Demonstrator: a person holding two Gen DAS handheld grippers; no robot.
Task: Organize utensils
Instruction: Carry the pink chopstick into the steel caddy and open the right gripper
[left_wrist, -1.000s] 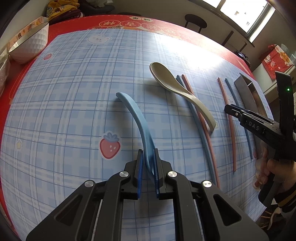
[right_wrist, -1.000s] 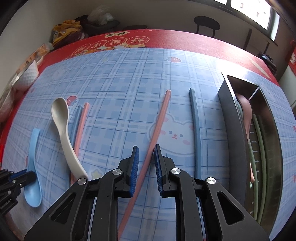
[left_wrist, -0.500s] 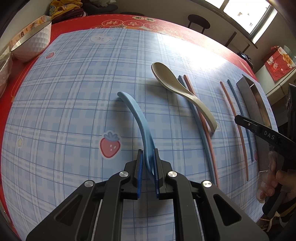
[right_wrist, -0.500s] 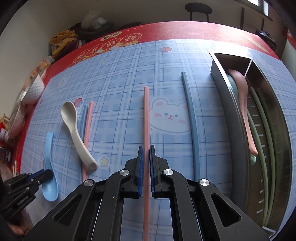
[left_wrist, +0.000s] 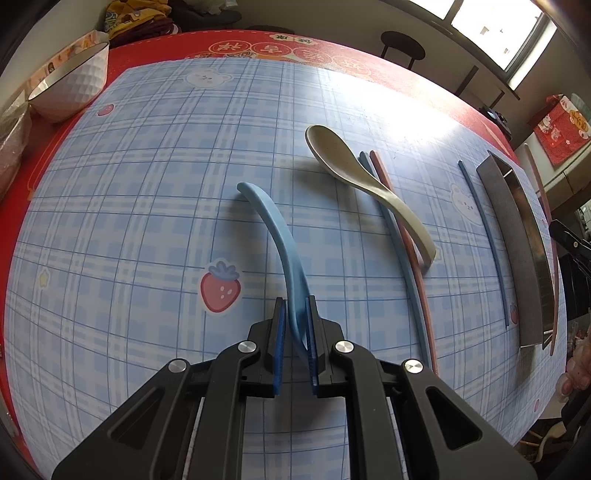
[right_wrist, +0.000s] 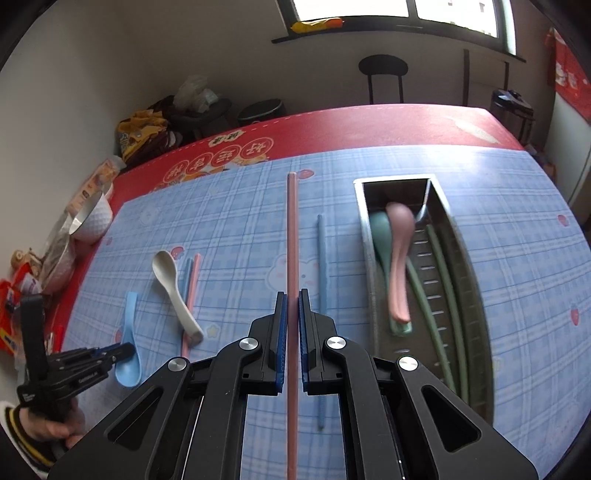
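Observation:
My left gripper (left_wrist: 295, 321) is shut on the bowl end of a light blue spoon (left_wrist: 277, 236), whose handle points away over the checked cloth. My right gripper (right_wrist: 292, 306) is shut on a pink chopstick (right_wrist: 292, 229) and holds it in the air, pointing away. A single blue chopstick (right_wrist: 322, 266) lies on the cloth just right of it. Further right stands the metal tray (right_wrist: 365, 236) with a pink spoon (right_wrist: 399, 258), a green spoon (right_wrist: 380, 229) and green chopsticks (right_wrist: 439, 266). A beige spoon (left_wrist: 362, 184) rests across a blue and pink chopstick pair (left_wrist: 402, 258).
A white bowl (left_wrist: 70, 85) stands at the far left edge of the red table, with packets and bags beside it. The tray (left_wrist: 517, 229) sits near the right end of the cloth. A person's hand (right_wrist: 55, 428) holds the left gripper (right_wrist: 118, 349).
My right gripper has shut on the pink chopstick and lifted it off the cloth, drawing up and back. The left gripper and the blue spoon have stayed put.

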